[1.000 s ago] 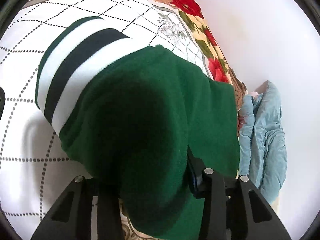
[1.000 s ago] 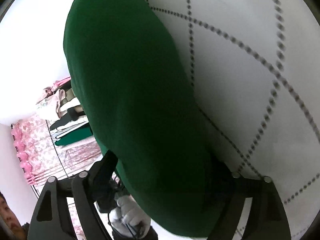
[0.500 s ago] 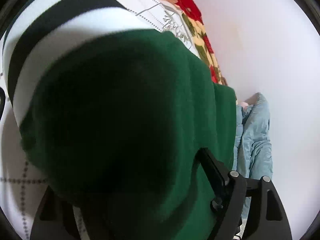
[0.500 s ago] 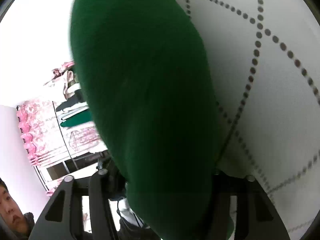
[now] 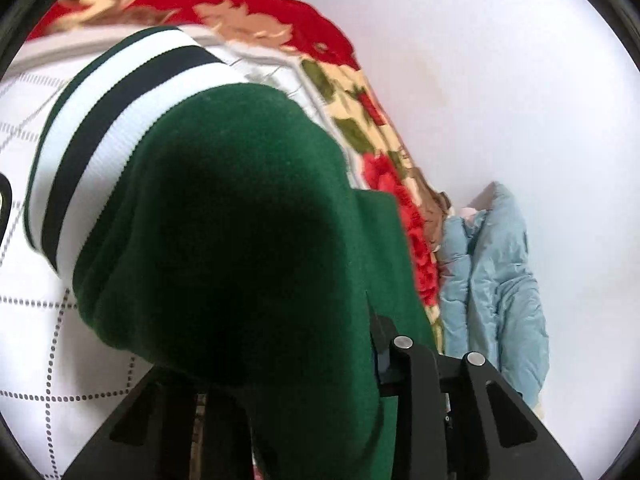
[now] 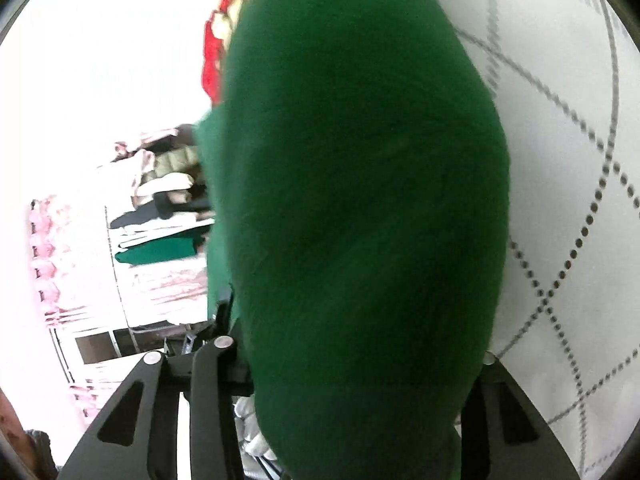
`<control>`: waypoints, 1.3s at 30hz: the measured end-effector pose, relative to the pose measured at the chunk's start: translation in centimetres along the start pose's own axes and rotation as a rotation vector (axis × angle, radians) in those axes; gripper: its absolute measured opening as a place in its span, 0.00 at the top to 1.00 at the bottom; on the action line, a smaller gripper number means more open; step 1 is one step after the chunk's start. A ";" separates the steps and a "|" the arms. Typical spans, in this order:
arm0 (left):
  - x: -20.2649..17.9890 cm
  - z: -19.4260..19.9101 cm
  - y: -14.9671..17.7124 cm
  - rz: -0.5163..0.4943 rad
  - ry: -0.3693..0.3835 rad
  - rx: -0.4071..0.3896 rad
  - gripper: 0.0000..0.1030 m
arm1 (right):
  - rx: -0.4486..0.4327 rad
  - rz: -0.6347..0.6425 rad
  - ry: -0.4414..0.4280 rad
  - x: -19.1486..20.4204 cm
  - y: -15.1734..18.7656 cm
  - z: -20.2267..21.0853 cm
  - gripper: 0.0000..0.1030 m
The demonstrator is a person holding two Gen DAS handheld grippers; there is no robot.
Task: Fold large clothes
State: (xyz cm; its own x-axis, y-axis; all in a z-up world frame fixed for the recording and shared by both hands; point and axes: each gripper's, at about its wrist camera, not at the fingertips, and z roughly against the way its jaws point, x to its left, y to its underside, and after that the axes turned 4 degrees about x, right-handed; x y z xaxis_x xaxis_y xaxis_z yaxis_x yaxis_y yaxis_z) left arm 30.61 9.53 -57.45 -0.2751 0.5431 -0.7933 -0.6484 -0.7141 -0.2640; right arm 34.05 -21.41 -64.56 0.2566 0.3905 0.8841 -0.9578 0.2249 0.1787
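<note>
- Closing, the left gripper [image 5: 296, 364] has the green garment [image 5: 240, 216] bunched between its fingers.
- Closing too, the right gripper [image 6: 352, 364] has the same cloth between its fingers.
- The garment drapes over the white quilt [image 5: 28, 320], striped hem [image 5: 92, 120] at 10 o'clock.
- A blue jacket [image 5: 496, 276] lies at 3 o'clock.

A home bedroom: a white quilted bed cover with dotted diamond lines [image 5: 28, 320], a red floral blanket [image 5: 256, 12], shelves of folded clothes [image 6: 160, 208].
</note>
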 end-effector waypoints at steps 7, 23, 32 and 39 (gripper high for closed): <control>-6.0 1.1 -3.1 -0.063 0.041 -0.035 0.74 | -0.037 0.102 -0.025 6.8 -1.6 2.6 0.61; -16.0 -14.6 -11.6 -0.094 0.188 -0.094 0.74 | -0.143 0.261 -0.016 15.3 -21.4 10.7 0.62; -12.1 -27.0 -9.6 -0.083 0.139 -0.002 0.74 | -0.061 0.255 0.106 6.6 -33.5 10.2 0.62; -10.8 -30.4 -10.0 -0.124 0.096 0.037 0.73 | -0.024 0.237 0.137 0.9 -35.8 8.5 0.61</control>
State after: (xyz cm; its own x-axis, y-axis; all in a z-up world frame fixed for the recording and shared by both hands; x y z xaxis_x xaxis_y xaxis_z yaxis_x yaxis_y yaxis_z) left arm 61.64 -2.54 -62.92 -0.1232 0.5800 -0.8052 -0.6991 -0.6266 -0.3444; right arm 67.52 -36.67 -66.48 0.0419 0.5517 0.8330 -0.9903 0.1334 -0.0385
